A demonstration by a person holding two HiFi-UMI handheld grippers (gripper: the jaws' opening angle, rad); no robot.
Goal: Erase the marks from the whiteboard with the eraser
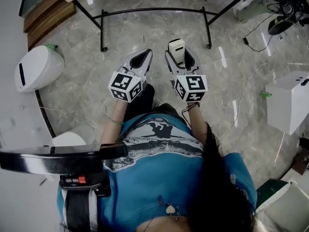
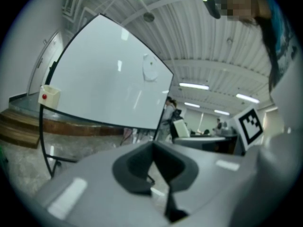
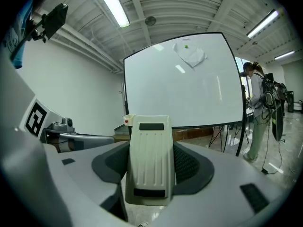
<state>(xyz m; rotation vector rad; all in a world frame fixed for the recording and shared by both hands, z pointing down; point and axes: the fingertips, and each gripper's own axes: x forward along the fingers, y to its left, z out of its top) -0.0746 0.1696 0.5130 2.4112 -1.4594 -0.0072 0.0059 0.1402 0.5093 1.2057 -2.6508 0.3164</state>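
My right gripper (image 1: 178, 52) is shut on a cream eraser (image 3: 150, 160), which stands upright between the jaws; the same eraser (image 1: 176, 48) shows in the head view. Ahead stands the whiteboard (image 3: 184, 84), with a faint smudge and a green dot (image 3: 187, 46) near its top. The eraser is well short of the board. My left gripper (image 2: 154, 148) is shut with nothing in it and sits beside the right one, also seen as the left gripper (image 1: 141, 59) in the head view. The whiteboard (image 2: 104, 74) shows a faint smudge (image 2: 150, 70) in the left gripper view.
The board's black stand legs (image 1: 154, 11) cross the stone floor ahead. A small cream box with a red dot (image 2: 49, 96) hangs at the board's lower corner. A white rounded device (image 1: 38, 67) sits left, a white box (image 1: 289, 100) right, cables (image 1: 251, 37) at far right. A person (image 3: 258, 112) stands by the board.
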